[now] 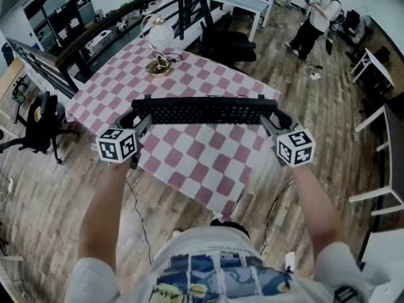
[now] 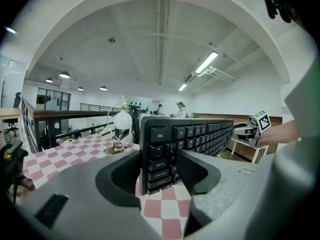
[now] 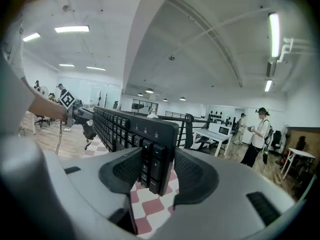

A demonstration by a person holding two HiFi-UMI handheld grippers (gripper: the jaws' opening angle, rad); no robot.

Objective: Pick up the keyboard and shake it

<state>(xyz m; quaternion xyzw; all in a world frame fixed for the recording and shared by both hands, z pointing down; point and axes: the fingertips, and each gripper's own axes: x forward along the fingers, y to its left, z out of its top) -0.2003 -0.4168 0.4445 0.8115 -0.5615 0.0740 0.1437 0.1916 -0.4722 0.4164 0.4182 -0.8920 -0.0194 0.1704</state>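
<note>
So I've got the black keyboard (image 1: 205, 110) by both short ends, held level and crosswise above the middle of the table (image 1: 189, 169), the one with the pink-and-white checked cloth. It looks lifted clear of the cloth.

My left gripper (image 1: 144, 117) is on the Esc end, and its fingers (image 2: 120, 176) are clamped across the keyboard's thickness, one on the back and one on the keys. My right gripper (image 1: 268, 120) has the number-pad end, and its fingers (image 3: 192, 176) are pinched on it the same way. Both are spread about as wide as the board is thick.

A white ornament on a gold base (image 1: 158, 43) sits at the table's far side, well apart from the keyboard. A person (image 1: 319, 14) stands past the table's far right corner.
</note>
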